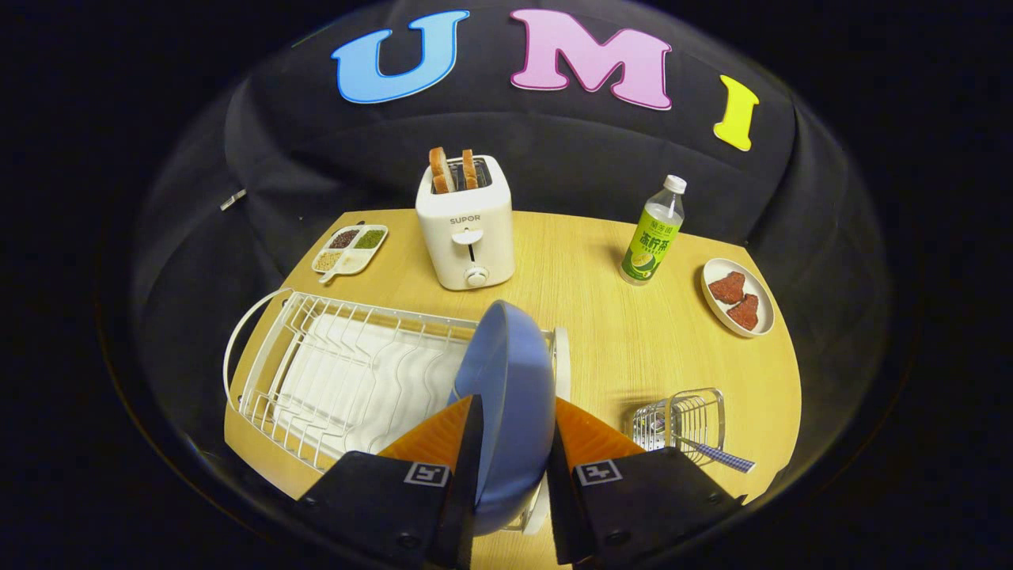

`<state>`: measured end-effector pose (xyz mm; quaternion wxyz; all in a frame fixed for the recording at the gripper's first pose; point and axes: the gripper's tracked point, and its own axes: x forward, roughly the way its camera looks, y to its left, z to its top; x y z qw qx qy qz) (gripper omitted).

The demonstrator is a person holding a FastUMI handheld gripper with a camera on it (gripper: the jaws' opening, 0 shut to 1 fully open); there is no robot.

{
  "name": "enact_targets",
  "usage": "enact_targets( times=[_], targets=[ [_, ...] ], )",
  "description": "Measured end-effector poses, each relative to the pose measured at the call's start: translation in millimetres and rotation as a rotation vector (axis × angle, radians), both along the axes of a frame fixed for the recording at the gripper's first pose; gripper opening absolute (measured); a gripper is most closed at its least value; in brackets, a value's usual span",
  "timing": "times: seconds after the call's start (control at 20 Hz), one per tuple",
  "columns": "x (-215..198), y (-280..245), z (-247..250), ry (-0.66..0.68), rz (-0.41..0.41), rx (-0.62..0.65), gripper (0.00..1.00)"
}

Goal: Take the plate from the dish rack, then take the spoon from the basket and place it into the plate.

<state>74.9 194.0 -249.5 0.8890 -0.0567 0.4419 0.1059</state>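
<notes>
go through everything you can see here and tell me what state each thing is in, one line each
gripper: shut on the blue plate.
blue plate: on edge, gripped over the rack's end.
dish rack: slots bare.
spoon: lying in the wire basket.
toaster: two bread slices up.
bottle: upright, capped.
small plate: holding two reddish pieces.

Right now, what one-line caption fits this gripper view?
Gripper shut on blue plate above white dish rack; spoon waits in wire basket.

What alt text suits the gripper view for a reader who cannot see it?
The hand-held gripper grips a blue plate on edge above a white dish rack. A spoon sits in a wire basket beside it.
</notes>
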Motion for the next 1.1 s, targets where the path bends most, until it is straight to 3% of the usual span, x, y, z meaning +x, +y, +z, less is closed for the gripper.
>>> enact_targets(
  times=[0.35,0.65,0.85,1.1],
  targets=[
    [20,-16,19,-0.037,-0.122,-0.035,0.29],
    [34,-18,47,-0.149,-0.079,-0.165,0.28],
    [37,-14,63,-0.147,-0.089,-0.105,0.27],
    [9,-21,96,-0.154,-0.057,0.022,0.27]
  ],
)
